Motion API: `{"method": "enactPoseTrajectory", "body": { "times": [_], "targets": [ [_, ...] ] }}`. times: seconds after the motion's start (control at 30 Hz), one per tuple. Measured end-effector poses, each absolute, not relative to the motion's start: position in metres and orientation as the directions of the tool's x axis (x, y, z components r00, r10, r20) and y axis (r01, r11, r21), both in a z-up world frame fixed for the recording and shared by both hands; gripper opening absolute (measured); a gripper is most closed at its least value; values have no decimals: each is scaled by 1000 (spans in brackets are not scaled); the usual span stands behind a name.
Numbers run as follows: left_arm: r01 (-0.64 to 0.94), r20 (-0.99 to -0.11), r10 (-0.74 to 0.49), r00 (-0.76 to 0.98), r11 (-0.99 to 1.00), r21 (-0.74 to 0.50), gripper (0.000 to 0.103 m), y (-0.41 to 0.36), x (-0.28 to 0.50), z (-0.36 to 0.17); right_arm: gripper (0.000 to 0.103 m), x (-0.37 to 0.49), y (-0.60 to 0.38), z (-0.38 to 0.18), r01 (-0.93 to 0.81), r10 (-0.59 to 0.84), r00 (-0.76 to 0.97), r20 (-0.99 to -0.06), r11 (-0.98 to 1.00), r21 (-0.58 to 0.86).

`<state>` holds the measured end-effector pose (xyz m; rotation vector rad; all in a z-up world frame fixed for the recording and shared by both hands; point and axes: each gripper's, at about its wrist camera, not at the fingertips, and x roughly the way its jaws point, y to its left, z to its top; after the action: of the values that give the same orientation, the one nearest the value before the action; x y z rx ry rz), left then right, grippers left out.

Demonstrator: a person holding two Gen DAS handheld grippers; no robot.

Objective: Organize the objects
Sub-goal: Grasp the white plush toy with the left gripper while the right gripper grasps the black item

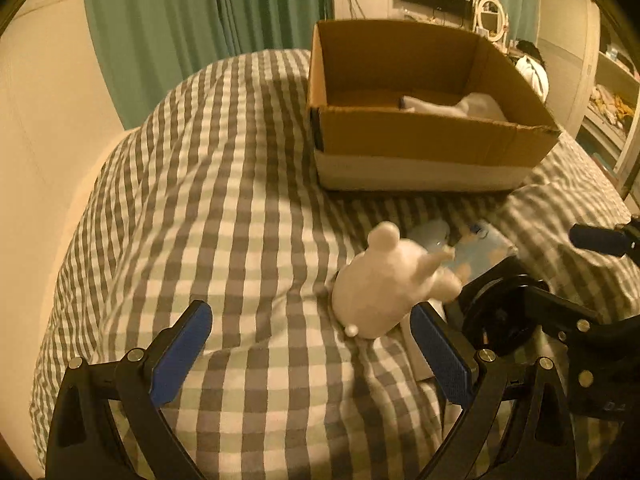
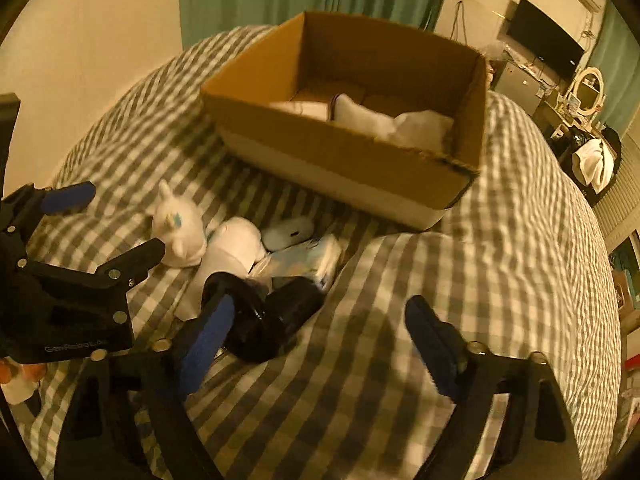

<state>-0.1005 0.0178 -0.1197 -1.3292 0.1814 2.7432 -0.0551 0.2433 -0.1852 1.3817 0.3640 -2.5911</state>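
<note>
A checked bed (image 1: 208,184) carried a cardboard box (image 2: 352,160), open-topped, with some white items already lying inside. Near the box's front wall lay a small heap not yet sorted: a white toy (image 1: 380,284), a white bottle (image 2: 236,248), a black bottle (image 2: 276,320), a pale packet (image 2: 312,260) and a white mouse (image 2: 290,232), all touching or just beside each other. The step in hand looked like the reach for the next pick. The left gripper (image 1: 312,356) hung wide and empty just short of the toy. The right gripper (image 2: 320,344) was also apart and empty, one finger beside the black bottle. Next, each needed to straddle its piece, close, then carry it over the box wall.
</note>
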Motion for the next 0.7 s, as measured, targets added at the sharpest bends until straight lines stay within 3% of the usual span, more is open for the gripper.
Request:
{"method": "enactPoseTrajectory", "body": {
  "times": [0.1, 0.23, 0.43, 0.7],
  "targets": [
    [-134, -792, 23, -610, -988, 74, 102, 20, -101, -125, 48, -60, 239, -195, 296, -55, -520, -852, -948, -119],
    [-146, -799, 8, -602, -984, 100, 102, 27, -104, -129, 30, -62, 237, -205, 304, -64, -504, -861, -947, -107],
    [-190, -803, 16, -596, -974, 121, 102, 41, -111, -134, 13, -59, 243, -195, 283, -70, -538, -840, -954, -101],
    [-202, -805, 20, -593, -971, 125, 98, 53, -123, -142, 12, -59, 256, -174, 236, -64, -590, -805, -967, -96]
  ]
}}
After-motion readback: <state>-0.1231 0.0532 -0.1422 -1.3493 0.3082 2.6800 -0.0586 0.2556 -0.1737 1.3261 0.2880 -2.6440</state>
